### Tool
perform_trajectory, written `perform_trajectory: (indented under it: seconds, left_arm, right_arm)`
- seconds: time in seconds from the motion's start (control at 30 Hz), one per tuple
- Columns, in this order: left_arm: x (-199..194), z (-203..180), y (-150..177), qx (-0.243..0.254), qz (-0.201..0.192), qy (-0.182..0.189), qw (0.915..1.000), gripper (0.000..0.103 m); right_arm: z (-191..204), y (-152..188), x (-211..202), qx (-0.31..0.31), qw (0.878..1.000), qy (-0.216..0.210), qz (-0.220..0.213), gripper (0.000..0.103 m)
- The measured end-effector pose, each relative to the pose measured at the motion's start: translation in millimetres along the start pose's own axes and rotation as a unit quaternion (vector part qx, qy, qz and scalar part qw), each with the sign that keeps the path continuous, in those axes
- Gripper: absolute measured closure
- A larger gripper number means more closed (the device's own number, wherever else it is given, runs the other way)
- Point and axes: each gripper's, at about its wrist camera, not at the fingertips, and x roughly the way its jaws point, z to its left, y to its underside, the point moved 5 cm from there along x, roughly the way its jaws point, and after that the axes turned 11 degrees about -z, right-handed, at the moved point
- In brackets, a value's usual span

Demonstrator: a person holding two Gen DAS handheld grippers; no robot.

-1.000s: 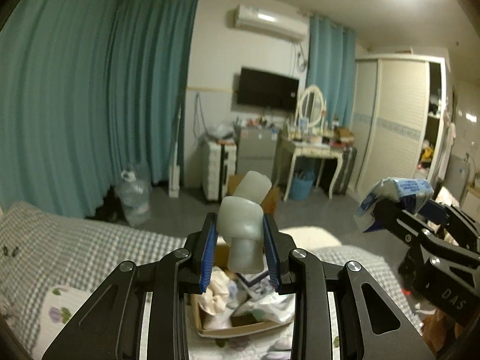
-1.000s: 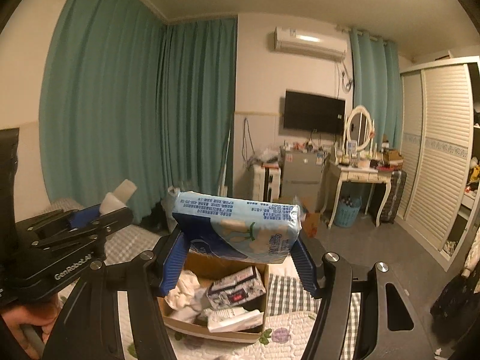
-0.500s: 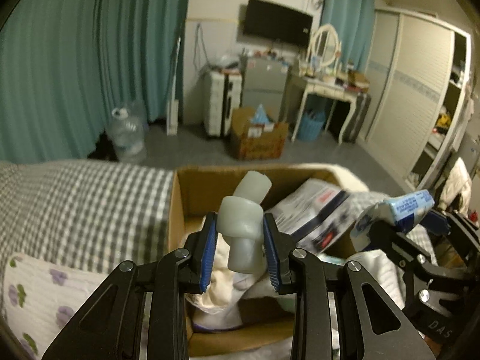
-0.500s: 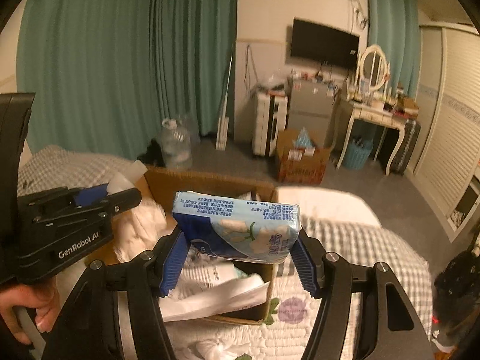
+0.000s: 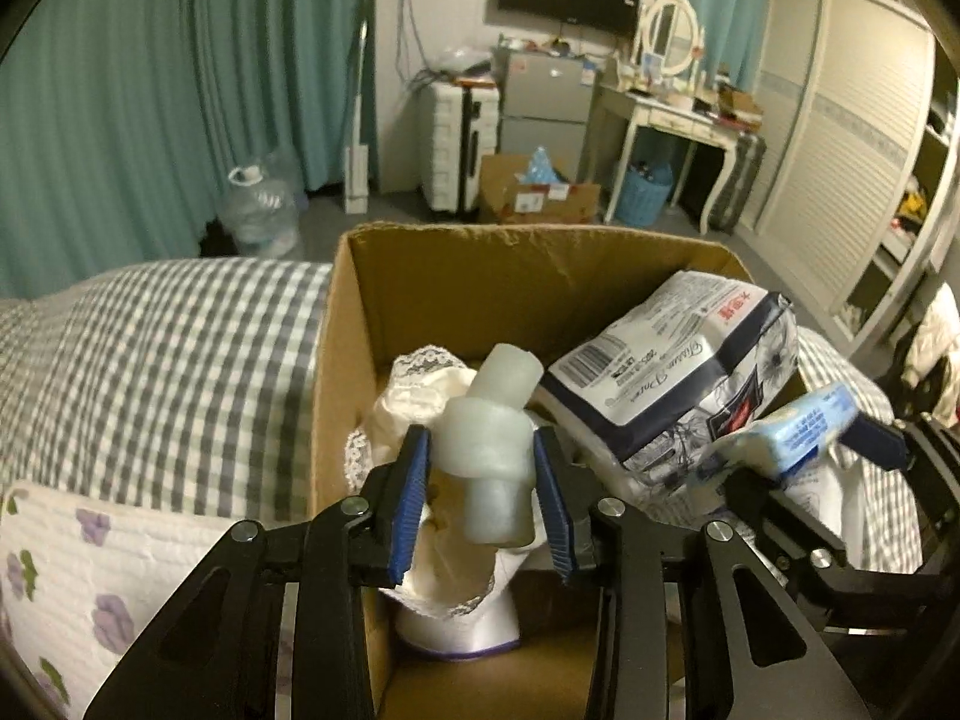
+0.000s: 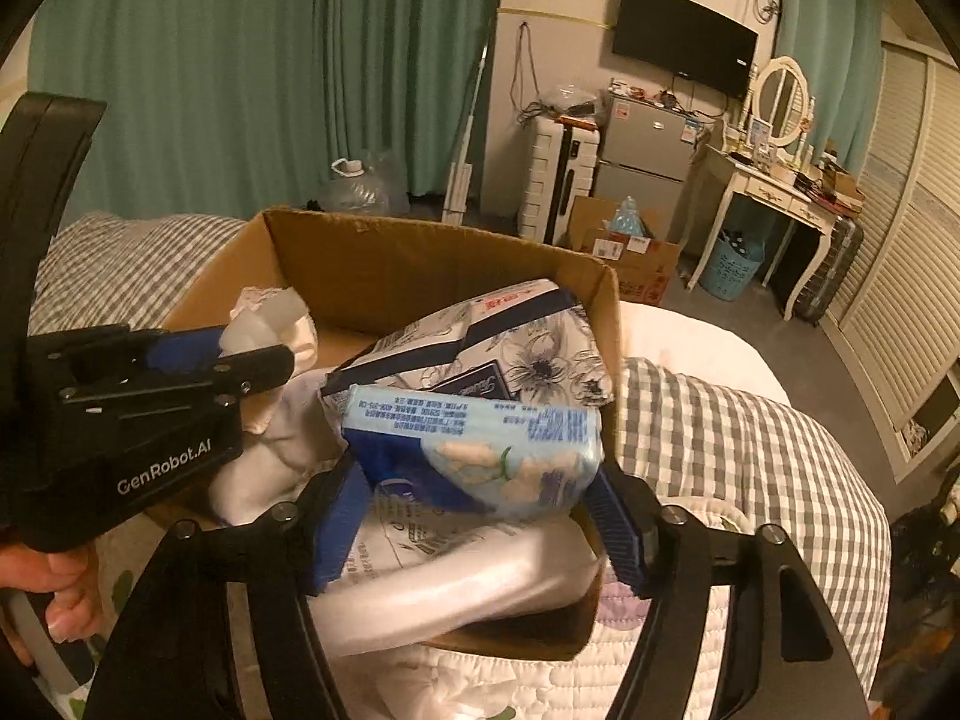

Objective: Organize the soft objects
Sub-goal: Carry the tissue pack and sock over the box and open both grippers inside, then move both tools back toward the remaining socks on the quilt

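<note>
Over box (image 5: 456,276): L gripper (image 5: 482,501) fingers pinching white foam piece (image 5: 489,450); R gripper (image 6: 480,519) fingers pinching tissue pack (image 6: 480,444).

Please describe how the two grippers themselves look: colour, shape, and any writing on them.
Both are black, angular linkages with round silver bolts and triangular cut-outs. The left gripper has two fingers faced with blue ribbed pads, and its side reads "GenRobot.AI" in white. The right gripper has the same blue ribbed pads. A bare hand shows at the left gripper's handle. No cables are visible.
</note>
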Motion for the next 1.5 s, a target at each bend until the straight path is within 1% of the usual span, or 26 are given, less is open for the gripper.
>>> perform_trajectory:
  seconds: [0.07, 0.13, 0.2, 0.33, 0.43, 0.6, 0.67, 0.7, 0.73, 0.8, 0.87, 1.07, 1.1, 1.17, 1.2, 1.27, 1.37, 1.5]
  left_arm:
    - [-6, 2, -4, -0.01, -0.003, 0.005, 0.9999, 0.06]
    - [-16, 3, -11, -0.016, -0.013, 0.01, 0.9997, 0.04]
    - [-29, 4, -21, -0.016, -0.03, 0.008, 0.9994, 0.034]
    - [-62, 0, -39, 0.003, -0.059, 0.004, 0.9982, 0.034]
    - [-91, -1, -50, 0.014, -0.083, -0.004, 0.9964, 0.034]
    - [-148, 1, -66, 0.018, -0.129, -0.012, 0.9914, 0.033]
    - [-172, 0, -71, 0.019, -0.149, -0.014, 0.9886, 0.026]
    - [-186, -1, -73, 0.019, -0.161, -0.017, 0.9866, 0.018]
    - [-199, -2, -76, 0.018, -0.174, -0.019, 0.9844, 0.014]
    - [-228, -1, -81, 0.017, -0.202, -0.021, 0.9791, 0.012]
    - [-250, -2, -83, 0.018, -0.216, -0.022, 0.976, 0.012]
    - [-313, -6, -82, 0.02, -0.256, -0.025, 0.9661, 0.011]
    - [-320, -6, -81, 0.021, -0.26, -0.025, 0.965, 0.01]
    - [-337, -8, -77, 0.022, -0.271, -0.026, 0.962, 0.001]
    - [-345, -9, -75, 0.022, -0.279, -0.026, 0.9596, 0.0]
    - [-357, -11, -70, 0.023, -0.29, -0.03, 0.9563, 0.0]
    - [-368, -11, -65, 0.023, -0.296, -0.033, 0.9544, 0.0]
    - [-375, -14, -55, 0.02, -0.3, -0.028, 0.9533, 0.0]
  right_arm:
    - [-3, -5, -7, 0.005, 1.0, 0.004, -0.005, 0.029]
    - [-5, -11, -16, 0.008, 1.0, 0.006, -0.012, 0.028]
    - [-5, -18, -30, 0.013, 1.0, 0.011, -0.022, 0.027]
    - [-11, -36, -60, 0.023, 0.999, 0.014, -0.042, 0.027]
    - [-13, -50, -90, 0.026, 0.997, 0.017, -0.064, 0.027]
    - [-15, -72, -149, 0.025, 0.993, 0.031, -0.108, 0.014]
    - [-17, -82, -181, 0.028, 0.99, 0.037, -0.132, 0.01]
    - [-17, -85, -193, 0.03, 0.989, 0.039, -0.141, 0.008]
    - [-18, -88, -205, 0.033, 0.987, 0.042, -0.149, 0.007]
    - [-21, -94, -234, 0.04, 0.984, 0.046, -0.167, 0.004]
    - [-23, -100, -262, 0.046, 0.981, 0.051, -0.183, 0.0]
    - [-15, -110, -336, 0.044, 0.971, 0.052, -0.228, 0.0]
    - [-12, -110, -345, 0.041, 0.97, 0.053, -0.233, 0.0]
    - [-6, -110, -365, 0.035, 0.967, 0.055, -0.245, 0.0]
    - [-5, -108, -375, 0.033, 0.966, 0.055, -0.25, 0.0]
    - [0, -106, -392, 0.029, 0.964, 0.057, -0.259, 0.0]
    - [5, -100, -414, 0.025, 0.962, 0.058, -0.265, 0.0]
    - [7, -95, -436, 0.013, 0.96, 0.058, -0.275, 0.0]
